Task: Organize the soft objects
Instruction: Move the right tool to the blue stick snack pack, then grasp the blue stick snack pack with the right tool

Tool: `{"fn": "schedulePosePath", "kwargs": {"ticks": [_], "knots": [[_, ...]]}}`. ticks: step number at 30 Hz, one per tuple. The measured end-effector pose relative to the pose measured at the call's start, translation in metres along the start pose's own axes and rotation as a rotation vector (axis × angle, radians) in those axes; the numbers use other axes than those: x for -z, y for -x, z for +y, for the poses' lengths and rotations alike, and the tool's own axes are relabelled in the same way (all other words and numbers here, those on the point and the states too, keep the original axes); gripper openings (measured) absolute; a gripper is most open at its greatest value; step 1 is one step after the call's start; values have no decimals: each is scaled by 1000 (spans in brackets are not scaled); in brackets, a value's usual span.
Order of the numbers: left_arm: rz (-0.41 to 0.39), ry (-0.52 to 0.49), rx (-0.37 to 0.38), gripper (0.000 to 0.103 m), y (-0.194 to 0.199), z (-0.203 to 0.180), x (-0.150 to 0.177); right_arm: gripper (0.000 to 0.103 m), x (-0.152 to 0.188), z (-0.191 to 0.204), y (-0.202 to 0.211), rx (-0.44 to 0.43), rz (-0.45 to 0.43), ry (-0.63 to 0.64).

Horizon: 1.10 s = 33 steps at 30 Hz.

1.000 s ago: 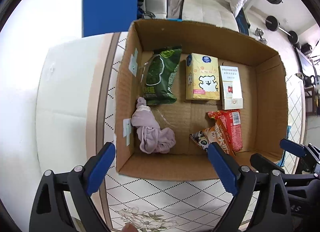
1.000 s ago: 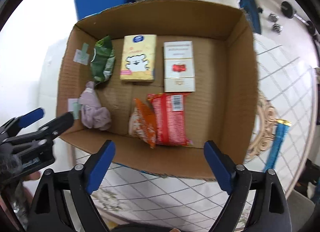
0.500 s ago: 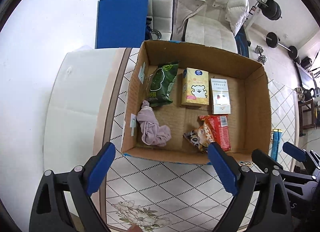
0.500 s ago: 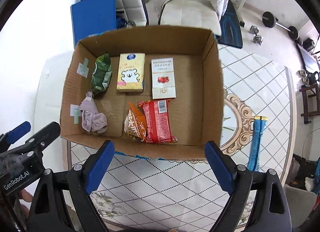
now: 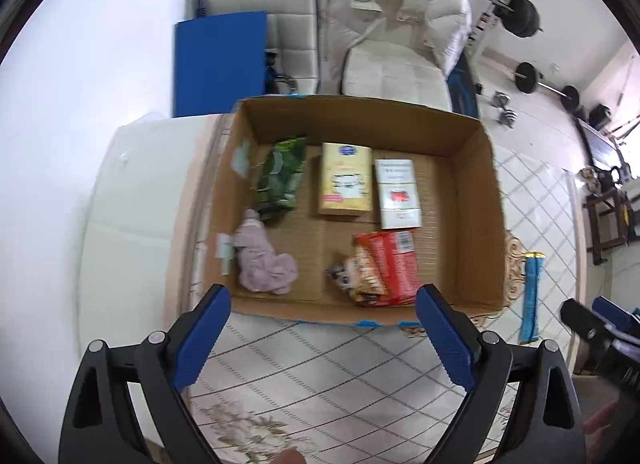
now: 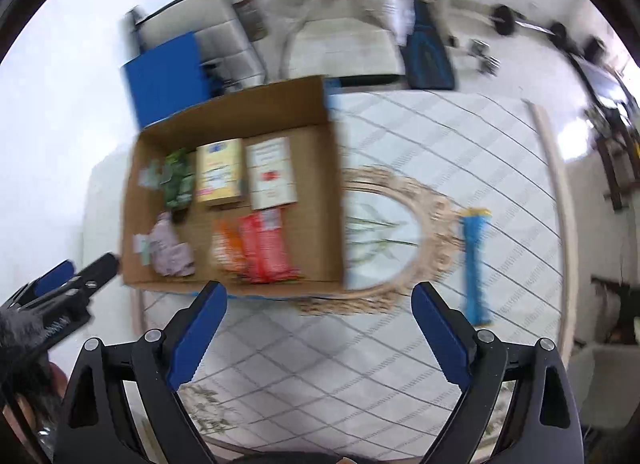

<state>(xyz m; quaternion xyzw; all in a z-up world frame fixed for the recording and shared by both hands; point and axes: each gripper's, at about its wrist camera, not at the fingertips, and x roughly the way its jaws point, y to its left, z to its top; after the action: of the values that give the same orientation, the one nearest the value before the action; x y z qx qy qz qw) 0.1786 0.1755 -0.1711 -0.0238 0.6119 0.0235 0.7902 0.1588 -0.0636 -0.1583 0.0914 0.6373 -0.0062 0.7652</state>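
Observation:
An open cardboard box (image 5: 476,192) (image 6: 332,184) stands on the table. Inside lie a green packet (image 5: 280,180), a yellow tissue pack (image 5: 346,180), a white and red pack (image 5: 398,194), red and orange snack packets (image 5: 384,268) and a crumpled lilac cloth (image 5: 264,260). A blue packet (image 6: 474,264) (image 5: 532,296) lies on the table right of the box. My left gripper (image 5: 322,338) is open and empty, in front of the box. My right gripper (image 6: 318,334) is open and empty, in front of the box's right corner.
The table has a white diamond-patterned cloth (image 6: 320,364) with an oval ornament (image 6: 400,240). Behind it stand a chair with a white coat (image 5: 396,36), a blue panel (image 5: 220,60) and weights (image 5: 524,16) on the floor.
Both grippers have pulled up and back from the box, which looks smaller now. The right gripper's view has swung right, bringing the blue packet closer to centre. Both stay open.

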Motion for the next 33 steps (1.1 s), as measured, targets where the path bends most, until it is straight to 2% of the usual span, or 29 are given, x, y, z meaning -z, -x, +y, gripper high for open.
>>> {"fn": "schedulePosePath", "kwargs": {"ticks": [6,10,16,19,21,23,24,25,28,33], "knots": [[35,-50,8,95,-36,-40,1,96,1,-114,-35,102,74,-190],[61,-102,-3,95,-65,-70,6,96,3,-170,-87,149,152,-267],[128,-146,-17,95,-104,-96,9,94,6,-202,-166,127,276,-303],[137,-157,-22,95,-113,-100,10,83,7,-202,-189,136,303,-292],[142,-155,-18,95,-116,-100,10,68,7,-200,-200,144,320,-287],[148,-148,-16,95,-119,-99,10,47,7,-200,-205,156,325,-284],[151,-145,-15,95,-119,-98,9,45,8,-199,-204,161,311,-286],[152,-141,-8,95,-120,-97,8,34,9,-197,-203,166,308,-283],[147,-135,-6,95,-119,-94,6,20,13,-189,-204,151,320,-276],[128,-132,-4,95,-106,-88,5,17,15,-161,-176,95,289,-217]]}}
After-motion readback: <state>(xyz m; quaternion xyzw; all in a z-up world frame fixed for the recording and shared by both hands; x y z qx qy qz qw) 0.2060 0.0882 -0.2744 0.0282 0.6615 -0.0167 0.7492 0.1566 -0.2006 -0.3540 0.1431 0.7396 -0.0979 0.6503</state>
